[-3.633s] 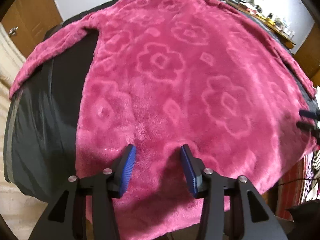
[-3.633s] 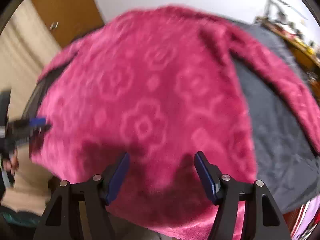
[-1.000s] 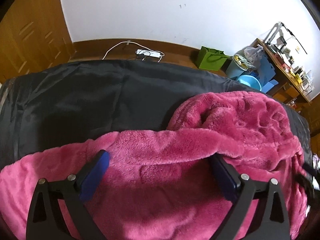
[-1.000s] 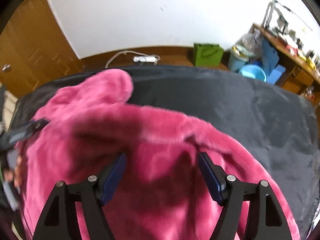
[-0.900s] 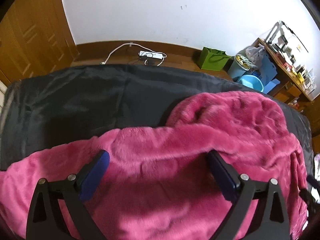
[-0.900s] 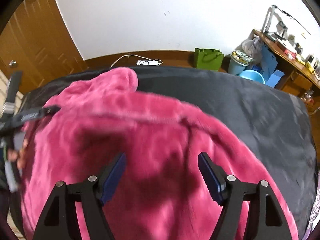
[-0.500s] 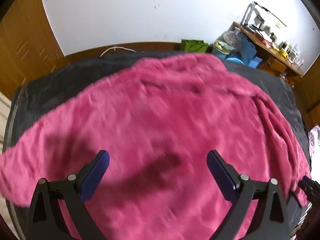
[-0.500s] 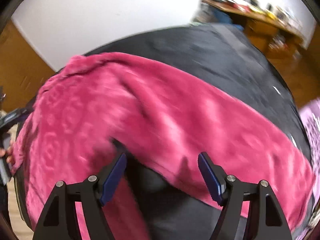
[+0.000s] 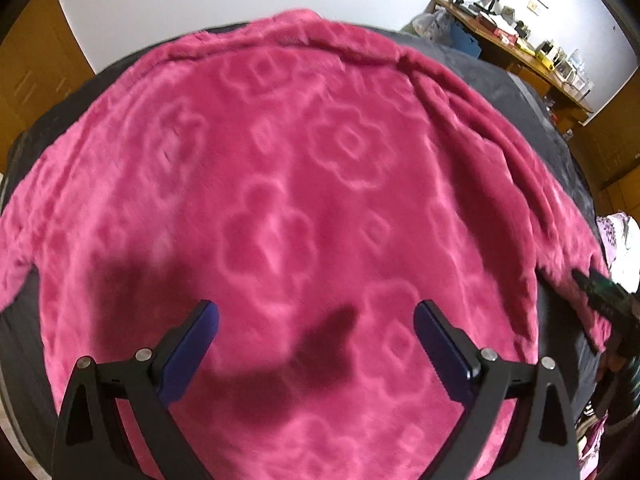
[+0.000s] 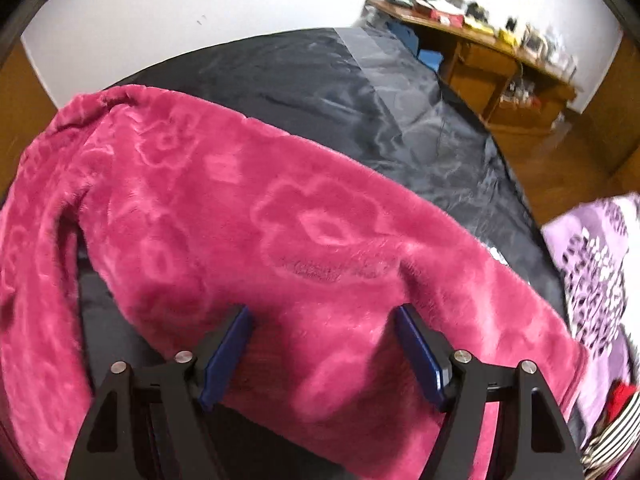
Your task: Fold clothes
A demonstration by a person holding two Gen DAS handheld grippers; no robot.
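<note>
Garment: deep pink plush fleece top with embossed flower pattern [image 9: 304, 184] lying spread wide and mostly flat across the dark grey quilted bed cover [image 10: 360, 92] — body panel filling the left wrist view, one long sleeve [image 10: 320, 240] stretching across the right wrist view.
Left gripper [image 9: 316, 344]: hovering over the lower body panel, blue-padded fingers [image 9: 192, 344] spread wide, gripping nothing.
Right gripper [image 10: 324, 348]: hanging over the sleeve, fingers parted, no cloth pinched between them.
Progress: looking laid out rather than folded — no stacked layers showing on the body, sleeve extending outward; sleeve fold and body folds seemingly remaining.
Change over the last second: garment going from a bunched, lifted heap with much of the bed cover bare to an opened, flattened spread; flower pattern showing again.
Change over 3.6 s: left fingers standing wider apart than then.
Surroundings: cluttered wooden desk [image 9: 516, 48] along the white wall; purple patterned cloth [image 10: 600, 264] lying at the right edge.
</note>
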